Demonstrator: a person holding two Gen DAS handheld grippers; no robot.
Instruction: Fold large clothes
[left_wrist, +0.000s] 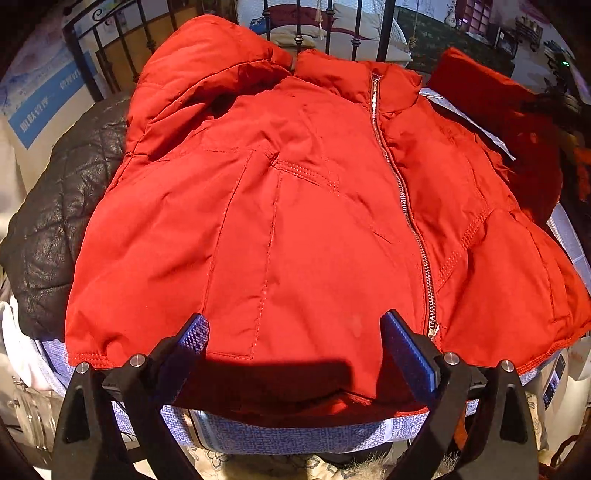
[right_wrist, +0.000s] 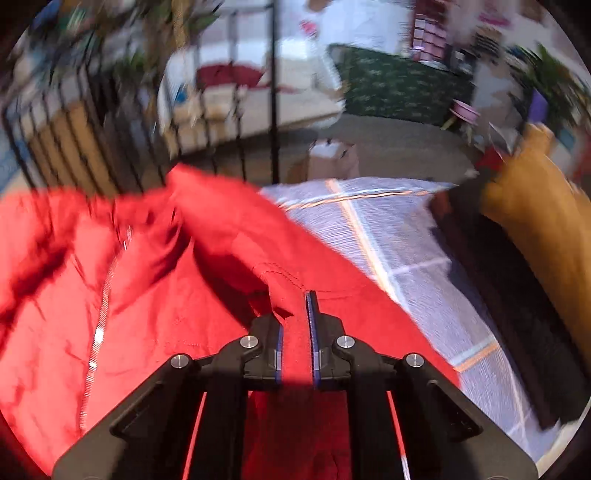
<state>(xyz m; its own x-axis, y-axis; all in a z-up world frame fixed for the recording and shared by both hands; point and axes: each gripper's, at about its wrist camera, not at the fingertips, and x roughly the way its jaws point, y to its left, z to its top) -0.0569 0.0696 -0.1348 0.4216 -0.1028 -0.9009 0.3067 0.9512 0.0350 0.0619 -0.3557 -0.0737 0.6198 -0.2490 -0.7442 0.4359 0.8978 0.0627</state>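
One red padded jacket (left_wrist: 314, 206) lies front-up, zipped, on a blue-white checked cloth (left_wrist: 295, 432), a black quilted garment (left_wrist: 62, 221) beside it. Right tool (right_wrist: 297, 325) is clenched on a fold of the jacket's red fabric, apparently the sleeve side. Left tool (left_wrist: 295, 332) hangs released, jaws wide over the hem, gripping nothing. Step looks like the first side fold; next move likely carries the pinched part across the front, keeping the left tool clear. Right view is blurred.

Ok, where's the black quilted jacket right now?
In the left wrist view, the black quilted jacket lies at the left edge, partly under the red jacket.
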